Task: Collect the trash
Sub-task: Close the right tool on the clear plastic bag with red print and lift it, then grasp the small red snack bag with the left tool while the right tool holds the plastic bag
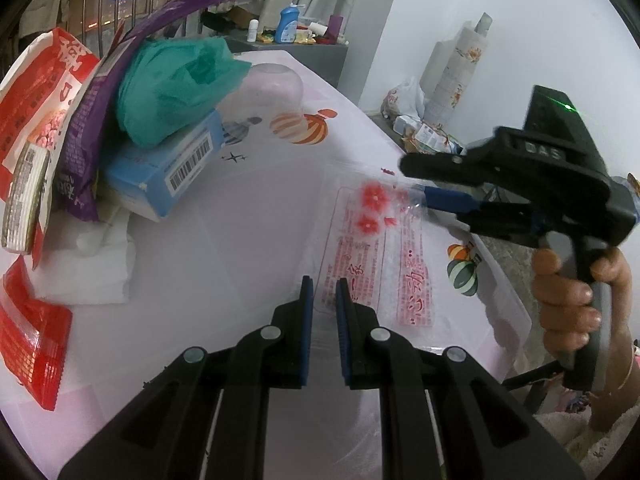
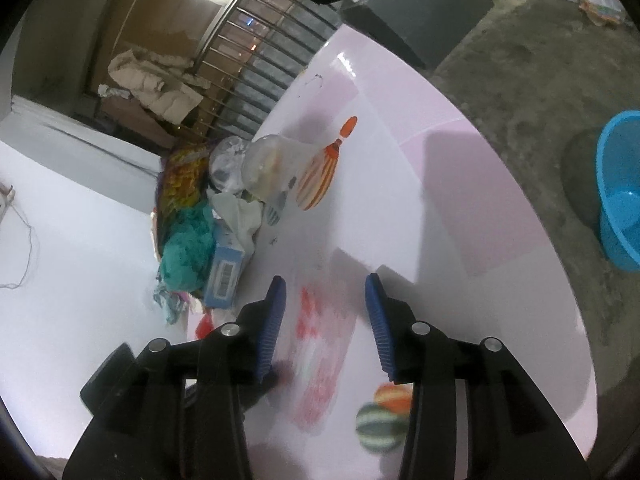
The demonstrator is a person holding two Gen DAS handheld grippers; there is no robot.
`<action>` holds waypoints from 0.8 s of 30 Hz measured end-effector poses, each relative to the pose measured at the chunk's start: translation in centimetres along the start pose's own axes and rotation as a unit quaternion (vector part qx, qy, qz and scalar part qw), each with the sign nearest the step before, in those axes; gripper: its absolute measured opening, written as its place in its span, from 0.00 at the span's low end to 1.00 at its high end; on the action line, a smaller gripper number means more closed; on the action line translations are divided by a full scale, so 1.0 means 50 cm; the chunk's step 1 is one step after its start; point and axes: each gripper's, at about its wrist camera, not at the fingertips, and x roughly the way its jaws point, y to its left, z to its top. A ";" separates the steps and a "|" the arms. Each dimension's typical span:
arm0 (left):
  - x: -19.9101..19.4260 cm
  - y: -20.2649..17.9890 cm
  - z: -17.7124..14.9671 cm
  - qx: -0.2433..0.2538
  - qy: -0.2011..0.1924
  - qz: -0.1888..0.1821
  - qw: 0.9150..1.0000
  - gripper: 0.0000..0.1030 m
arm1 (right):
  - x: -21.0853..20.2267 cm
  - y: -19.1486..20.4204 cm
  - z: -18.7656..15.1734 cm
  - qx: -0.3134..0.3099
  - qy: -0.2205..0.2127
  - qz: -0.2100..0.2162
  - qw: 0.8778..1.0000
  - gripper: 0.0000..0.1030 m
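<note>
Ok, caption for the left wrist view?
Left tool pinches clear red-printed wrapper beside trash pile; right tool at its far edge.

Clear wrapper (image 1: 372, 248), red print

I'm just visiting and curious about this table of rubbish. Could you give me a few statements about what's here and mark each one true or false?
1. A green plastic bag lies on top of a blue box. True.
2. The right gripper is clamped tight on the blue box. False: its jaws stand apart over a clear wrapper with red print.
3. A clear plastic cup stands beyond the box. True.
4. The table is covered in black cloth. False: the cover is pale pink.
</note>
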 end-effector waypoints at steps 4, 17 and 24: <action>0.002 0.000 0.001 0.000 -0.001 0.000 1.000 0.11 | 0.006 0.014 -0.006 -0.022 0.008 -0.003 1.000 0.39; 0.006 0.003 -0.005 0.003 -0.010 0.002 1.000 0.11 | 0.042 0.039 -0.080 -0.026 0.067 0.016 0.997 0.01; -0.024 0.018 -0.007 -0.026 -0.026 -0.005 0.999 0.11 | 0.002 0.073 -0.074 -0.059 0.035 0.000 0.998 0.00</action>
